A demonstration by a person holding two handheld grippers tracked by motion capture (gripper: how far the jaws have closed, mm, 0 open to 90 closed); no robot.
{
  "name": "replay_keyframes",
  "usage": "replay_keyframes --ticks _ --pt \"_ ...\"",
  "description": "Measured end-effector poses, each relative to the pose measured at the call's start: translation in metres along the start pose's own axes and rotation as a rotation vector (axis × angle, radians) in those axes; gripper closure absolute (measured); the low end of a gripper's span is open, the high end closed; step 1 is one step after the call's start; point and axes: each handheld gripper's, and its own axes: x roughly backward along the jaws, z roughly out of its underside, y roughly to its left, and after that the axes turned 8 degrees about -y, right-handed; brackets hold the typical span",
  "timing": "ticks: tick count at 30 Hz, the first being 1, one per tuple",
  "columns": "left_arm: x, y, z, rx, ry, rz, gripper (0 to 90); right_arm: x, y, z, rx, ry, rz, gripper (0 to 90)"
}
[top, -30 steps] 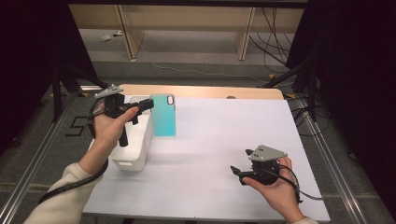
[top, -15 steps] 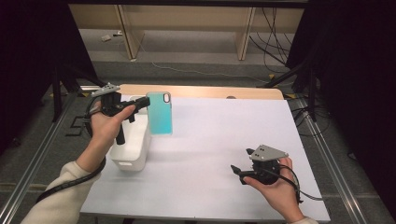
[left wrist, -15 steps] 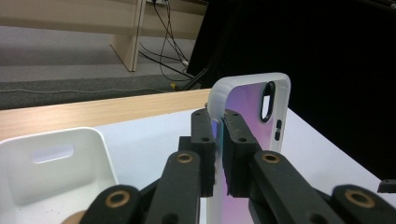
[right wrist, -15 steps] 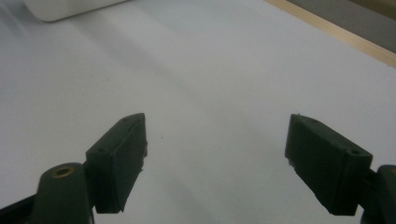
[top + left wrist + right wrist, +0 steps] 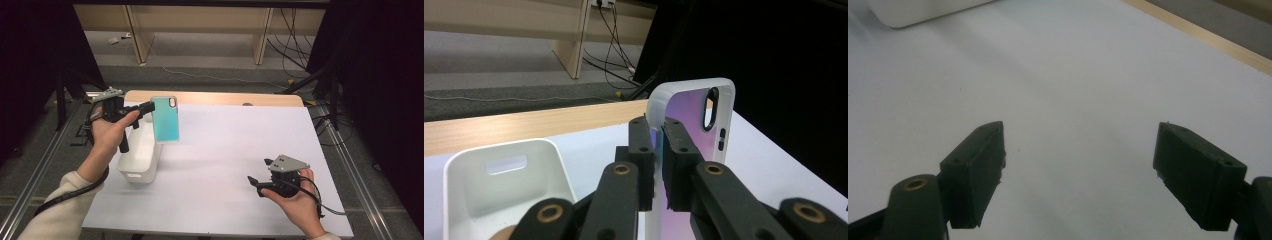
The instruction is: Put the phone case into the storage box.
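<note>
Left gripper [image 5: 148, 106] clamps phone case [image 5: 165, 119] above empty white bin [image 5: 140, 157]; right gripper [image 5: 257, 175] gapes.

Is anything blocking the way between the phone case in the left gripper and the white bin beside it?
Nothing visible does. The left gripper is shut on the edge of the phone case, held upright in the air next to the white bin. The bin's inside looks empty and its top is open.
</note>
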Motion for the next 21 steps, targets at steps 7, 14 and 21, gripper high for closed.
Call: replay_keyframes --ticks 7,14,21 --pt "0.001 0.005 -0.001 0.000 -0.006 -0.010 83.8 0.000 0.000 0.000 0.001 -0.003 0.004 22.1" --pt "0.002 0.011 -0.002 0.002 -0.008 -0.021 83.8 0.000 0.000 0.001 -0.009 0.002 0.004 22.0" --pt "0.003 0.016 -0.004 0.001 -0.009 -0.033 83.8 0.000 -0.001 0.001 -0.007 -0.002 0.006 22.0"
